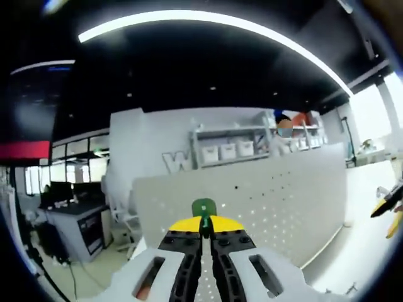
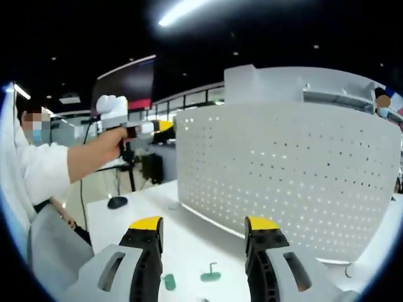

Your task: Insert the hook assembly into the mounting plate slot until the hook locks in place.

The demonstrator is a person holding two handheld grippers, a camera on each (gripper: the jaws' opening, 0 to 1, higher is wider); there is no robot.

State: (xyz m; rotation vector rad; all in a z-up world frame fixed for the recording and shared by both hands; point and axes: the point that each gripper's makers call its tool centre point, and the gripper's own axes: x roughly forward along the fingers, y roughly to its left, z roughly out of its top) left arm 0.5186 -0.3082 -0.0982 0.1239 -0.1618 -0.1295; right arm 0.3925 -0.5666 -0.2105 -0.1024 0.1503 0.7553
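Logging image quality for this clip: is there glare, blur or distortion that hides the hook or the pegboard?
Left gripper view: the ceiling light strip and window glare; the green hook is soft but readable in the shut hand-held gripper. Right gripper view: fisheye bows the white pegboard; its holes stay distinct, and the green pieces on the table are small and blurred.

Dark ceiling with curved light strip (image 1: 214,22) above jaws. White shelving with bins (image 1: 236,148) beyond jaws; desks with monitors (image 1: 69,201) left; bright windows (image 1: 390,104) right.
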